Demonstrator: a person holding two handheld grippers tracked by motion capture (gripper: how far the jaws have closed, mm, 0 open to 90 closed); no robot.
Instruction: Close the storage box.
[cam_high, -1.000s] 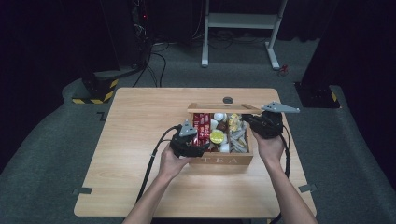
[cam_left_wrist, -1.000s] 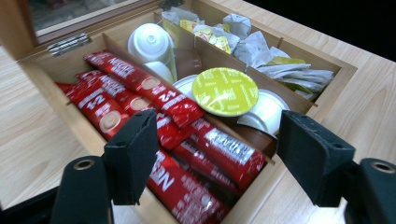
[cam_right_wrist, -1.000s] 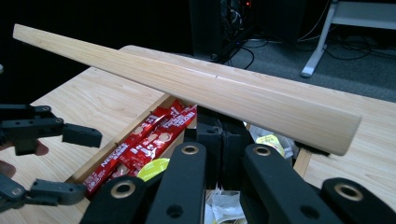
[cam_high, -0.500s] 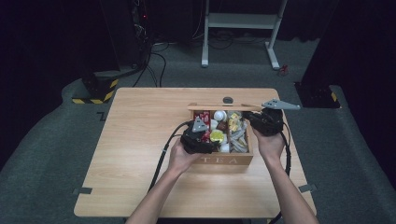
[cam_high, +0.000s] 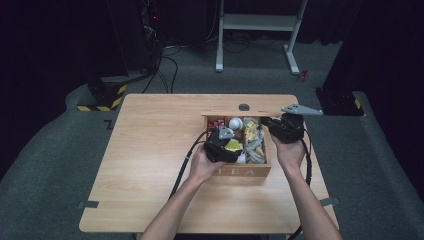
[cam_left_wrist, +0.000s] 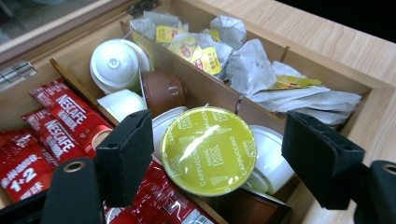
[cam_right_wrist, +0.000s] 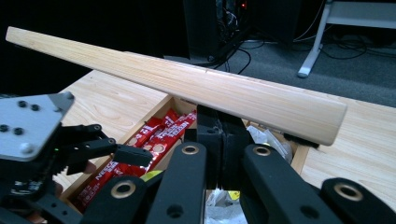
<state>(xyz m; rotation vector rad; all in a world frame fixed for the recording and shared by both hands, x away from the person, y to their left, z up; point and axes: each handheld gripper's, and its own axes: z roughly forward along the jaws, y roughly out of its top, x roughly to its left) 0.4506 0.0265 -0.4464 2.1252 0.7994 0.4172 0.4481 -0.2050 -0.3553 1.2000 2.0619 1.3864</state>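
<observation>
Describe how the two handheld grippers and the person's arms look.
Both are black. The left gripper has blocky black fingers on arms with brass-ringed pivots. The right gripper carries a grey three-cornered plate. A black cable trails from each. The forearms are bare, no sleeves.

A capsule (cam_left_wrist: 208, 150) lies between the spread jaws of the left gripper (cam_left_wrist: 224, 163), inside the tea box (cam_high: 250, 171). Coffee sticks (cam_left_wrist: 65, 119) lie in the compartment to that gripper's left, tea sachets (cam_left_wrist: 275, 86) beyond the divider ahead. The right gripper (cam_right_wrist: 219, 140) grips the raised lid (cam_right_wrist: 187, 88), the box below it.
</observation>
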